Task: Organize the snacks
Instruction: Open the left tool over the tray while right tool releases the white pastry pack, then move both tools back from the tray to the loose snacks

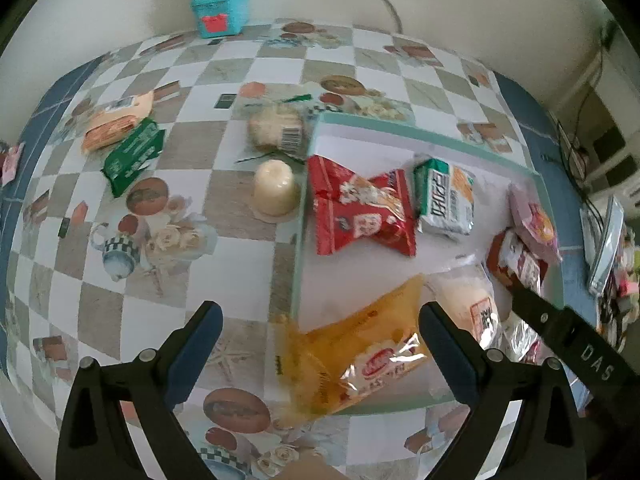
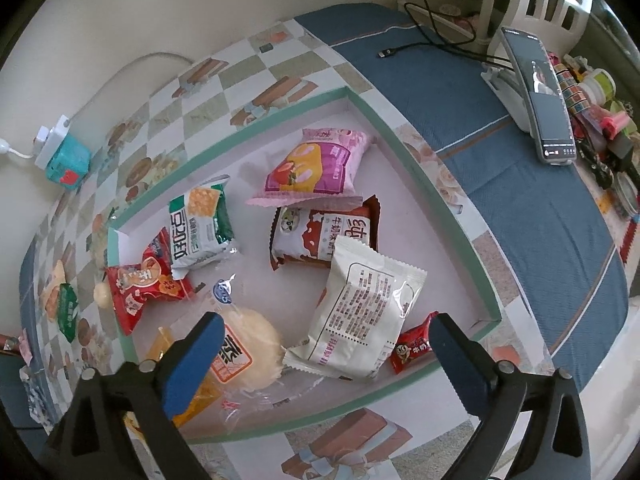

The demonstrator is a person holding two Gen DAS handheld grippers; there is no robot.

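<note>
The left gripper [image 1: 320, 344] is seen with jaws apart above an orange packet [image 1: 360, 352] lying across the near left corner of the green-rimmed tray [image 2: 432, 168], low in the frame. The right gripper [image 2: 324, 356] is likewise held wide apart and empty over a white packet [image 2: 368, 308] inside the tray. A pudding cup [image 1: 275, 188] and green packet [image 1: 134, 156] are left on the checkered tablecloth [image 1: 200, 64], centre and upper left.

A table covered in a checkered cloth [image 1: 224, 184] with teapot and flower prints; ahead and to the right of the left gripper, a shallow green-rimmed tray [image 1: 400, 126] rests on it; ahead to the left lie a green packet [image 1: 134, 156], an orange packet [image 1: 114, 122], a pale pudding cup [image 1: 274, 188] and a wrapped round pastry [image 1: 276, 126]; a teal box [image 1: 218, 10] stands at the far edge.
</note>
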